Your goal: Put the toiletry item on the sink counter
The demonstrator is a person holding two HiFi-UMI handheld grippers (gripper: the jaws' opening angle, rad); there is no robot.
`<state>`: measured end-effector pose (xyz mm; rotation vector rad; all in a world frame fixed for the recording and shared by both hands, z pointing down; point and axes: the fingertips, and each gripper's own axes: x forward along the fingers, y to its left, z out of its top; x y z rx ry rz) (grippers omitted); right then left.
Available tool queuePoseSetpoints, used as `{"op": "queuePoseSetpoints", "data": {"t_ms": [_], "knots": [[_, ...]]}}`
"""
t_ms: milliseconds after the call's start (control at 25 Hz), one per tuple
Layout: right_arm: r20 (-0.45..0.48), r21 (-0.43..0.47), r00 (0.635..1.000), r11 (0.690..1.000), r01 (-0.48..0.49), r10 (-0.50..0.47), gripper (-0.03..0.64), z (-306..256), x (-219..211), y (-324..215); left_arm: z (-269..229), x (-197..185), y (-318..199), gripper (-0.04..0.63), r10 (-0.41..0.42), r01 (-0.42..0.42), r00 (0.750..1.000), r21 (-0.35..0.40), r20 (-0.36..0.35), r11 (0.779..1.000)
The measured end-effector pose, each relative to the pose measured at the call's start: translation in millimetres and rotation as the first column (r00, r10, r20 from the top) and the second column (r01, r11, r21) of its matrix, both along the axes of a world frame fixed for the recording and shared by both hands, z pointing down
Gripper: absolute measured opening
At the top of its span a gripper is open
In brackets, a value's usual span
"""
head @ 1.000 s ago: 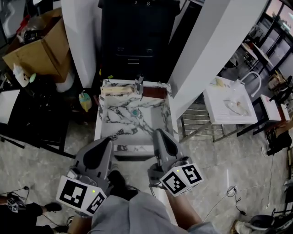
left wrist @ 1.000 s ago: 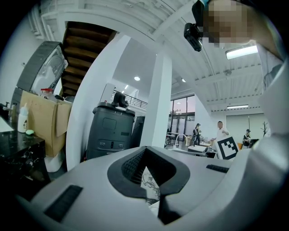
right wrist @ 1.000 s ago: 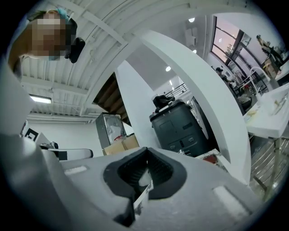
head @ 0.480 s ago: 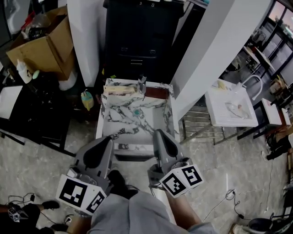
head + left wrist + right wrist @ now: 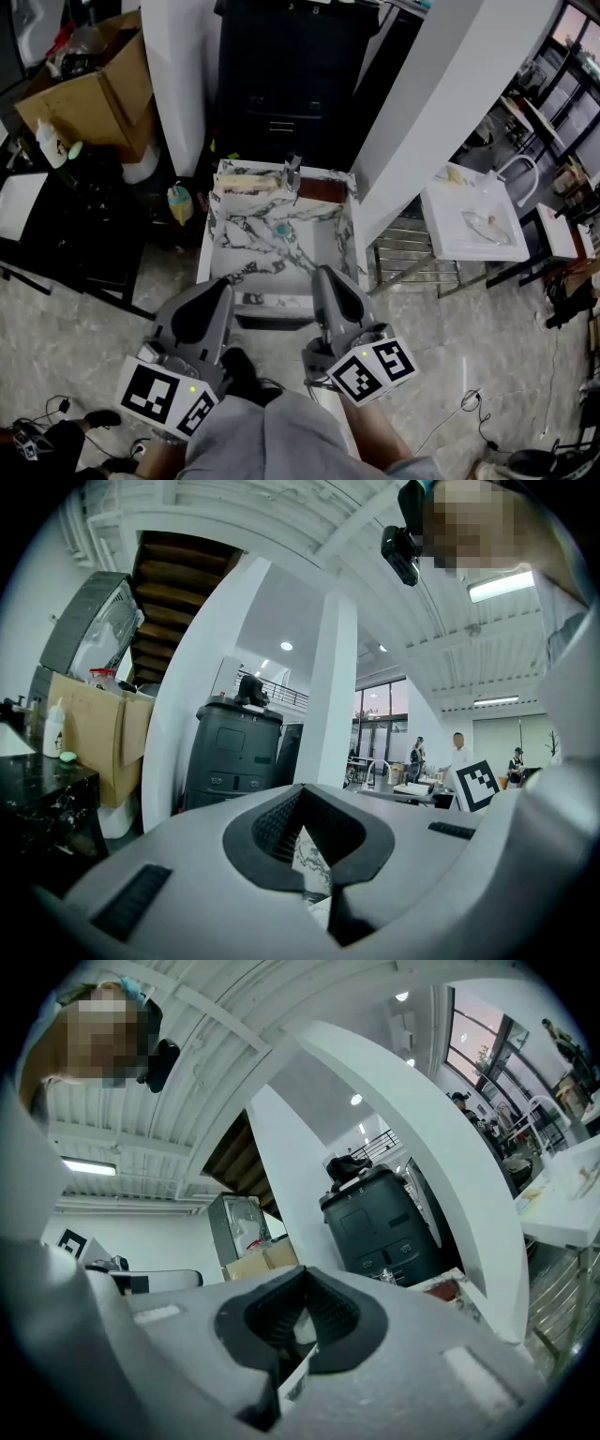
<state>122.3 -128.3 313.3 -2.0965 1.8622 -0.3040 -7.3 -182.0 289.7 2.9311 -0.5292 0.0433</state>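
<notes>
Sink counter (image 5: 239, 251), one, left gripper (image 5: 208, 298), right gripper (image 5: 330, 281), both closed

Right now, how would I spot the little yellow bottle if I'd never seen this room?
Find the marble-patterned sink counter in the middle of the head view. Just past its back left corner, down in the dark gap by the white pillar, stands a small bottle. It is the only yellow-green one; the other bottle, by the cardboard box, is white.

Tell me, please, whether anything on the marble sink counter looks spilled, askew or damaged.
Nothing stands out: the sink counter shows no spill or damage, and the faucet stands at its back edge.
</notes>
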Motion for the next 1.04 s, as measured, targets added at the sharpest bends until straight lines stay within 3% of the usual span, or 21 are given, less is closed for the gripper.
{"op": "queuePoseSetpoints", "data": {"t_ms": [1040], "knots": [[0.067, -0.019, 0.998, 1.000, 0.019, -0.017, -0.003, 11.4, -5.8, -7.1, 2.0, -2.5, -5.7, 0.005, -0.002, 0.002, 1.000, -0.008, 0.004, 1.000]]}}
